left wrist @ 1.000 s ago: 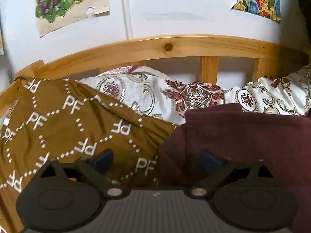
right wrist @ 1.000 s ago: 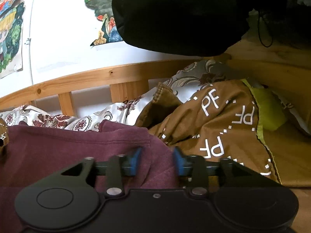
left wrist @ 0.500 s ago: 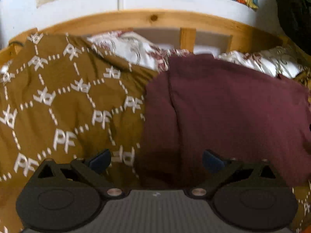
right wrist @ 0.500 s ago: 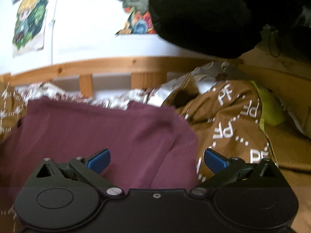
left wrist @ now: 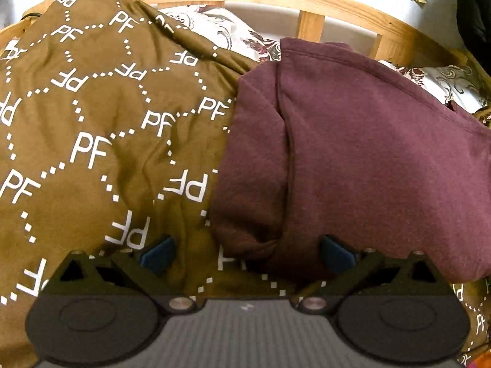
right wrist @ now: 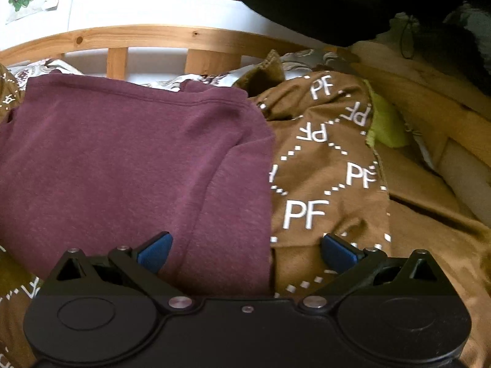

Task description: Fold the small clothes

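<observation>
A: How do the tongs stand?

B: The right gripper point(right wrist: 247, 250) has just been opening; its blue pads are spread wide and grasp nothing. The right edge of the maroon sweatshirt point(right wrist: 129, 159) lies below, between the two pads, with no pad pressing on it. The left gripper point(left wrist: 247, 250) is also spread wide and empty.

A: And the sweatshirt, seen from the left tongs?

B: Its folded left edge and near corner point(left wrist: 353, 153) lie between the left gripper's pads, closer to the right-hand one. Whether that pad touches the cloth I cannot tell.

A: What is around it?

B: It rests on a brown blanket point(left wrist: 92, 128) printed with white "PF" letters. Beyond it are a floral pillow point(left wrist: 214, 30) and the wooden bed rail point(right wrist: 153, 35) against a white wall with pictures.
</observation>
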Action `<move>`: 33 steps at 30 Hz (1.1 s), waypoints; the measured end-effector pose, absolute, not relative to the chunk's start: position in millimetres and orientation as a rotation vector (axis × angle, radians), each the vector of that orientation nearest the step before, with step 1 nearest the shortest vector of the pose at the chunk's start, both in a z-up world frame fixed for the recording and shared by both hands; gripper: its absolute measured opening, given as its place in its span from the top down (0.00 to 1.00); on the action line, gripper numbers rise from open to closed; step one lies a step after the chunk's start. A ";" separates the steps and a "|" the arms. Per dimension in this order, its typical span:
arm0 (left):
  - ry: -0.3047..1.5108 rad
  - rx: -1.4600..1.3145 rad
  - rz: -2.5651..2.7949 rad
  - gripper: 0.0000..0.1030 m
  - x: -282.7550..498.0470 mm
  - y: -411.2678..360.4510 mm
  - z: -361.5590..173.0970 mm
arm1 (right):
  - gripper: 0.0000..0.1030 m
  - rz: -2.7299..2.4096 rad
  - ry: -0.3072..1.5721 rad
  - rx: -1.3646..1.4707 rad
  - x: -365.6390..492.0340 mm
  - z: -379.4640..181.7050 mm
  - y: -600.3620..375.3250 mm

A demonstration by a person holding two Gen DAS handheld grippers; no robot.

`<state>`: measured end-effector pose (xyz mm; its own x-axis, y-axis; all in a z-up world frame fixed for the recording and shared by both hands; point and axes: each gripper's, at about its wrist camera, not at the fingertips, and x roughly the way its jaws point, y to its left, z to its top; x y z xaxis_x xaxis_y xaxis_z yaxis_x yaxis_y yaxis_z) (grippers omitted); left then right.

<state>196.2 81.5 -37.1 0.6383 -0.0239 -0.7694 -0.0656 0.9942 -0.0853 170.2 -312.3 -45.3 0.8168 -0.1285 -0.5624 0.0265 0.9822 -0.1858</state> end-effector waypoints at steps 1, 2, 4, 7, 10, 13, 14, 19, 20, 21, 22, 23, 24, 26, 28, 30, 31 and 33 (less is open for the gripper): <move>0.879 -0.107 0.025 0.01 195.3 82.2 -37.3 | 0.01 -0.086 0.606 -0.180 169.5 -46.0 -310.6; 0.880 -0.105 0.026 0.01 195.8 82.7 -37.7 | 0.01 -0.085 0.603 -0.187 169.5 -46.7 -309.7; 0.882 -0.105 0.031 0.01 195.2 82.5 -37.9 | 0.01 -0.078 0.600 -0.178 168.9 -49.6 -310.0; 0.886 -0.100 0.041 0.01 196.5 80.1 -37.7 | 0.01 -0.069 0.590 -0.166 171.3 -53.0 -312.5; 0.890 -0.089 0.049 0.01 197.9 77.9 -38.4 | 0.01 -0.061 0.584 -0.164 173.0 -53.7 -313.4; 0.894 -0.084 0.054 0.00 199.0 76.8 -39.1 | 0.01 -0.055 0.584 -0.152 173.4 -53.7 -315.2; 0.895 -0.083 0.055 0.00 199.5 76.6 -39.3 | 0.01 -0.053 0.584 -0.149 173.4 -53.7 -315.7; 0.899 -0.083 0.058 0.00 201.0 76.5 -40.7 | 0.01 -0.053 0.583 -0.147 173.3 -53.5 -315.4; 0.899 -0.082 0.058 0.00 201.1 76.5 -40.8 | 0.01 -0.054 0.583 -0.147 172.9 -53.6 -315.2; 0.899 -0.082 0.058 0.00 201.2 76.5 -40.8 | 0.01 -0.054 0.583 -0.147 173.0 -53.5 -315.2; 0.899 -0.082 0.057 0.00 201.2 76.5 -40.8 | 0.01 -0.054 0.583 -0.147 172.9 -53.5 -315.1; 0.900 -0.083 0.056 0.00 201.3 76.8 -40.9 | 0.01 -0.054 0.583 -0.148 173.1 -53.5 -315.1; 0.900 -0.084 0.056 0.00 201.7 77.2 -41.0 | 0.01 -0.054 0.583 -0.148 173.0 -53.5 -315.3; 0.901 -0.084 0.055 0.00 201.8 77.5 -41.0 | 0.01 -0.054 0.583 -0.147 172.9 -53.6 -315.4; 0.900 -0.083 0.056 0.00 201.6 77.1 -41.0 | 0.01 -0.053 0.582 -0.148 172.6 -53.5 -315.8; 0.901 -0.083 0.056 0.00 201.6 77.1 -41.3 | 0.01 -0.053 0.582 -0.147 172.6 -53.5 -316.0; 0.902 -0.083 0.056 0.00 201.5 77.3 -41.3 | 0.01 -0.053 0.582 -0.147 172.4 -53.5 -315.8; 0.903 -0.082 0.055 0.00 201.5 77.4 -41.1 | 0.01 -0.054 0.582 -0.148 172.4 -53.4 -315.9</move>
<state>201.5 77.4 -41.1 0.6179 0.0132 -0.7862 -0.0820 0.9955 -0.0478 172.4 -315.9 -53.4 0.8345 -0.0923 -0.5432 0.0088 0.9880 -0.1544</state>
